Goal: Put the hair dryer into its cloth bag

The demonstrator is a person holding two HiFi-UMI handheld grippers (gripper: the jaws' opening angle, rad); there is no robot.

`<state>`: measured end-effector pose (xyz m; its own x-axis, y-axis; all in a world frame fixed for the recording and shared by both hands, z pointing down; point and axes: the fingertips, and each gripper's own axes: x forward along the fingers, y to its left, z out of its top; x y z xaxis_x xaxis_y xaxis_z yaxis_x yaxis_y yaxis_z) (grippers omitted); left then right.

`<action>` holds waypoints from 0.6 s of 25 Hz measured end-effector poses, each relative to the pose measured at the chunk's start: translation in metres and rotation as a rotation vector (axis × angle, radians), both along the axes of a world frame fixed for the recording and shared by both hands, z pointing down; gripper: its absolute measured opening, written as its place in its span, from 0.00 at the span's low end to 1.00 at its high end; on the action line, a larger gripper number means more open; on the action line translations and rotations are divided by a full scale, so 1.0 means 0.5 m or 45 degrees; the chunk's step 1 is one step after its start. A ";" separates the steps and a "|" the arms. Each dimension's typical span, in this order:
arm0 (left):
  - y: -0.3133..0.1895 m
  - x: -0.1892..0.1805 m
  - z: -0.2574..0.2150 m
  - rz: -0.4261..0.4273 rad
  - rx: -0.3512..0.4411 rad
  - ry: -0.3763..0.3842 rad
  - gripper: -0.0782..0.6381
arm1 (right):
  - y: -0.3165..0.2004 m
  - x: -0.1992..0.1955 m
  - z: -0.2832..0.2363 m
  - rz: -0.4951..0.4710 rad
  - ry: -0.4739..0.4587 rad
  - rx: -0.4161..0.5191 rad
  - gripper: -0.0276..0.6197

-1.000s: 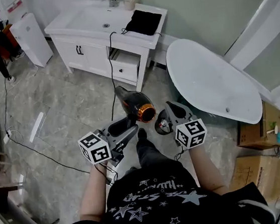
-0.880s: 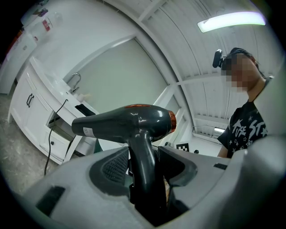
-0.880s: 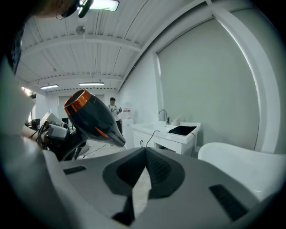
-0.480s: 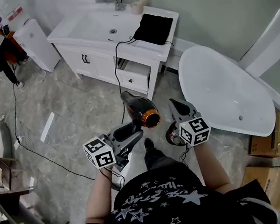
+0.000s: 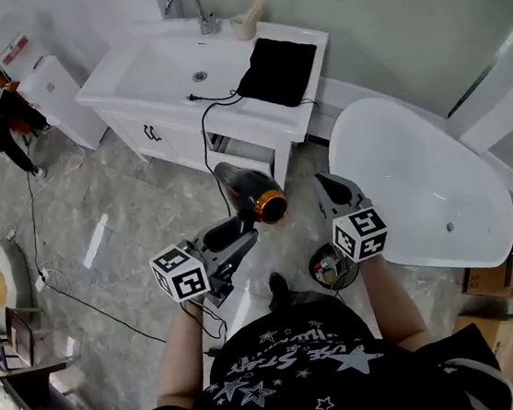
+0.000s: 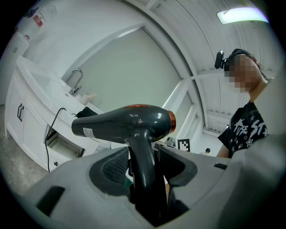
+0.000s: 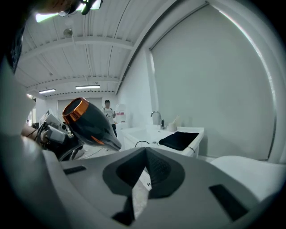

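Above the floor [image 5: 136,205], the hair dryer [image 5: 253,193] is gripped by the left tongs [image 5: 244,232]. The right tongs [image 5: 325,184] are closed and empty. The cloth bag [image 5: 279,68] is laid on the table [image 5: 149,83].

The hair dryer [image 5: 253,193] is dark grey, almost charcoal, with a bright orange ring at one end and a black cord [image 5: 205,150]. The cloth bag [image 5: 278,70] is plain black, set off by the white sink cabinet [image 5: 143,74]. The left gripper [image 5: 241,233] and right gripper [image 5: 327,186] are grey, each with a cube patterned in black-and-white squares. The bathtub [image 5: 411,180] is white and the floor [image 5: 117,203] grey and marbled. The shirt [image 5: 295,371] is black with white stars.
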<state>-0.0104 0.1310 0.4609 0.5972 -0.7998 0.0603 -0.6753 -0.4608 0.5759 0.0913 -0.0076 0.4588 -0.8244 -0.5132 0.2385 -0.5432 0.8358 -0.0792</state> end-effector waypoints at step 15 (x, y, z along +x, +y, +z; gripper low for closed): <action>-0.147 -0.021 0.005 0.015 -0.039 -0.067 0.41 | -0.139 0.006 -0.011 0.047 -0.034 0.009 0.05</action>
